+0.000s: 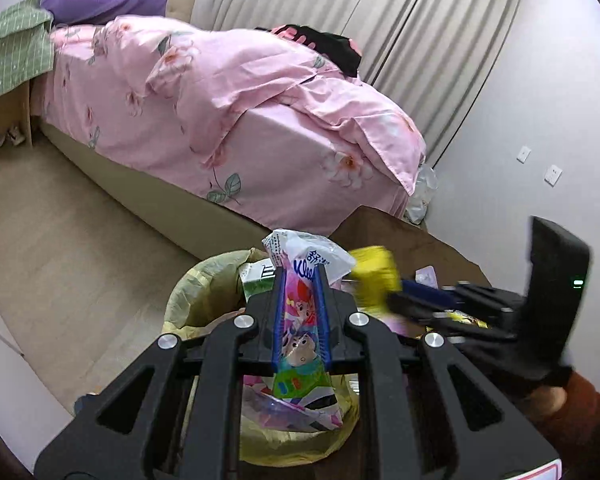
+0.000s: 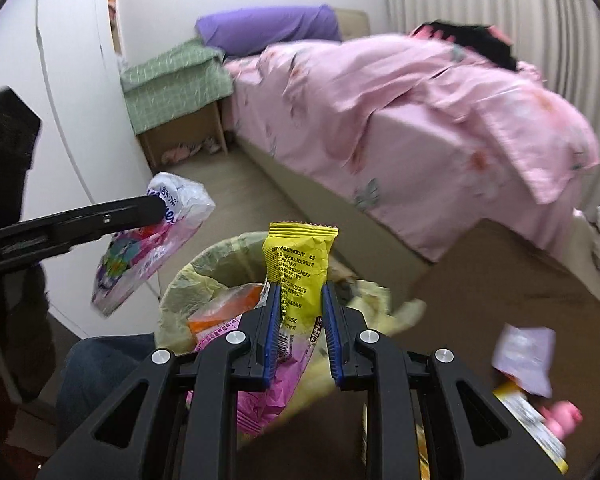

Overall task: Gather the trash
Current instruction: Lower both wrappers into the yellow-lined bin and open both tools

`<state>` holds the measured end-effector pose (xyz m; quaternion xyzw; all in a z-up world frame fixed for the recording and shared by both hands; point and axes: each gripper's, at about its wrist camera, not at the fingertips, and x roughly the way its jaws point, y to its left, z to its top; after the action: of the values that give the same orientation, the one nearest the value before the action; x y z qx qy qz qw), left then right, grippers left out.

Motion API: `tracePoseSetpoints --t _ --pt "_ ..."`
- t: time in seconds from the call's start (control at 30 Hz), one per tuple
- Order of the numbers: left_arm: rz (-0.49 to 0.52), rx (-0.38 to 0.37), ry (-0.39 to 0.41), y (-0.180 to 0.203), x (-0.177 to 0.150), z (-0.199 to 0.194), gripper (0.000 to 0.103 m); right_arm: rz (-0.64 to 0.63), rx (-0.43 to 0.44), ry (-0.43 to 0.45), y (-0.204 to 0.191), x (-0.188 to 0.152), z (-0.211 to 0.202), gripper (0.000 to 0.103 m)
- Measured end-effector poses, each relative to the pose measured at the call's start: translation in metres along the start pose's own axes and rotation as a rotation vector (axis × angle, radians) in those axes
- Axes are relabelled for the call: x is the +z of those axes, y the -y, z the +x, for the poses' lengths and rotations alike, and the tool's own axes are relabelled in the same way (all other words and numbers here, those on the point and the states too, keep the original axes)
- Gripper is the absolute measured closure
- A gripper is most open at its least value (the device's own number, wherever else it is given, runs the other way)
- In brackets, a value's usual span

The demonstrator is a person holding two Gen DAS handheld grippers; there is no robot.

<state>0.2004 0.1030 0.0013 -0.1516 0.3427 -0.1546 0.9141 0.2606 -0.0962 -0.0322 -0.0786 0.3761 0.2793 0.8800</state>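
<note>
A colourful cartoon-printed plastic wrapper (image 1: 300,320) is pinched between the blue pads of my left gripper (image 1: 300,276), held over a bin lined with a yellow bag (image 1: 196,300). From the right wrist view the same wrapper (image 2: 148,248) hangs from the left gripper (image 2: 156,208) to the left of the bin (image 2: 204,276). My right gripper (image 2: 299,292) is shut on a crumpled yellow snack packet (image 2: 298,264), just above the bin's rim. That yellow packet (image 1: 374,276) shows blurred at the right in the left wrist view. Orange and pink wrappers (image 2: 224,308) lie inside the bin.
A brown table (image 2: 520,292) at the right carries a pale purple wrapper (image 2: 524,360) and more packets (image 2: 532,416). A bed with a pink floral cover (image 1: 228,104) fills the background. Beige floor (image 1: 60,240) lies left of the bin. A white bag (image 1: 422,192) sits by the bed's foot.
</note>
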Motion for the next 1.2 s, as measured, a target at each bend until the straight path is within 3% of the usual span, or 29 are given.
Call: tracePoseSetpoints --t 0.13,0.2,0.33,0.53,0.67,0.8,0.93,1.1,1.2 --pt "-0.031 0.015 -0.08 -0.018 -0.015 0.039 0.09 0.028 0.049 -0.069 -0.001 0.005 0.046 0.082" --pt "-0.037 0.03 -0.145 -0.029 -0.026 0.061 0.09 0.047 0.107 -0.144 0.001 0.004 0.07 0.082" --pt "-0.022 0.073 -0.244 -0.043 -0.047 0.092 0.09 0.008 0.114 -0.278 -0.001 -0.005 0.103 0.082" --pt "0.007 0.072 -0.243 -0.044 -0.053 0.098 0.09 -0.017 0.117 -0.316 0.001 -0.01 0.114 0.082" --pt "-0.01 0.059 -0.225 -0.049 -0.051 0.094 0.09 -0.008 0.107 -0.3 0.004 -0.011 0.108 0.08" --pt "-0.074 0.031 -0.203 -0.058 -0.045 0.088 0.067 0.024 0.104 -0.259 0.007 -0.016 0.093 0.072" --pt "-0.108 0.079 -0.181 -0.061 -0.036 0.071 0.063 0.006 0.095 -0.245 0.003 -0.017 0.079 0.067" --pt "-0.106 0.107 -0.09 -0.046 -0.022 0.04 0.056 0.007 0.078 -0.15 0.001 -0.013 0.03 0.067" --pt "-0.05 0.107 -0.038 -0.021 -0.016 0.026 0.055 0.017 0.058 -0.077 0.009 -0.016 -0.009 0.067"
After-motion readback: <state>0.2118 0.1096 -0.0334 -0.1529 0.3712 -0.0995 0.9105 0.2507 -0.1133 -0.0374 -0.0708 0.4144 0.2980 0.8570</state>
